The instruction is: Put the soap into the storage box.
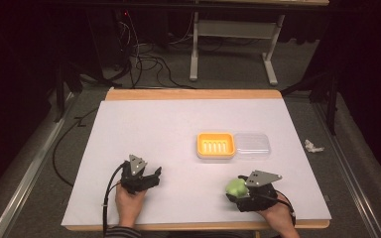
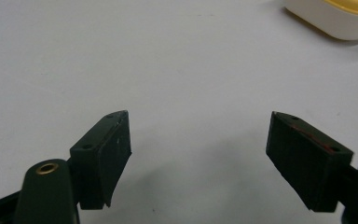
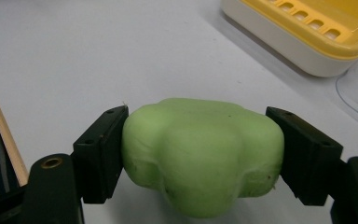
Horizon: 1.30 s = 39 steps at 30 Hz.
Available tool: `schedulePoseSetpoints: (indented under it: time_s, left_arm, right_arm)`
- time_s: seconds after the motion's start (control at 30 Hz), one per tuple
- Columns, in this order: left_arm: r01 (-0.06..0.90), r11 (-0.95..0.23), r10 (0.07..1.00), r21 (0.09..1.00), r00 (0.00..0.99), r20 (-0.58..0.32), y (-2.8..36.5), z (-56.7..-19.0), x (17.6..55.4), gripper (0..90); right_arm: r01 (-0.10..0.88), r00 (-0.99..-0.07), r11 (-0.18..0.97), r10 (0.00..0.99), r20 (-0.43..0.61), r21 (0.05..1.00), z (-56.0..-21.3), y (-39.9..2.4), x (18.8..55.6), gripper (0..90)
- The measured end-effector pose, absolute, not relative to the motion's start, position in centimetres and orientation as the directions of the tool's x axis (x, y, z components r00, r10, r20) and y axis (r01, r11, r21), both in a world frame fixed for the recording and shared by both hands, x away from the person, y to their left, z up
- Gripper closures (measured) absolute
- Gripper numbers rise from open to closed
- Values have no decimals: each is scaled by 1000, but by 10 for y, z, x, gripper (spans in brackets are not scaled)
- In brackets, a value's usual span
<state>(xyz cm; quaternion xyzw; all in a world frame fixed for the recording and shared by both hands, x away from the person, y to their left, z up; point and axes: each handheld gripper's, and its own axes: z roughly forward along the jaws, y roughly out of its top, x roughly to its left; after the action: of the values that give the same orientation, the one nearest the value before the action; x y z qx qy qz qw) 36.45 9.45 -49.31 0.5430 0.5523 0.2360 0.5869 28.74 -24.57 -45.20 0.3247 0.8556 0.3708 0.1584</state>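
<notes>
Your right gripper (image 3: 200, 140) pinches a smooth, lumpy green soap (image 3: 200, 154); your left gripper (image 2: 198, 140) stands spread over matte white table (image 2: 168, 56).

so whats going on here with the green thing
A person holds a tool in each hand at a white table. The right tool is clamped on a green soap-like lump, near the table's front edge. The left tool is open with nothing between its jaws. A yellow soap dish and its clear lid sit further back.
</notes>
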Motion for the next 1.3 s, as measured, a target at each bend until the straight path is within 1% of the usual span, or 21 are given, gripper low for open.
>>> schedulePoseSetpoints:
  time_s: [0.83,1.13,1.3]
  left_arm:
    - [328,304,874,894,277,-399,95,-493,365,226]
    - [328,308,873,893,277,-403,94,-493,365,226]
    - [328,307,873,894,277,-401,95,-493,365,226]
  right_arm:
    - [409,-740,496,671,-40,766,-419,-248,310,255]
    - [426,-742,515,669,-39,744,-406,-246,327,255]
    - [426,-744,510,667,-32,747,-398,-245,338,255]
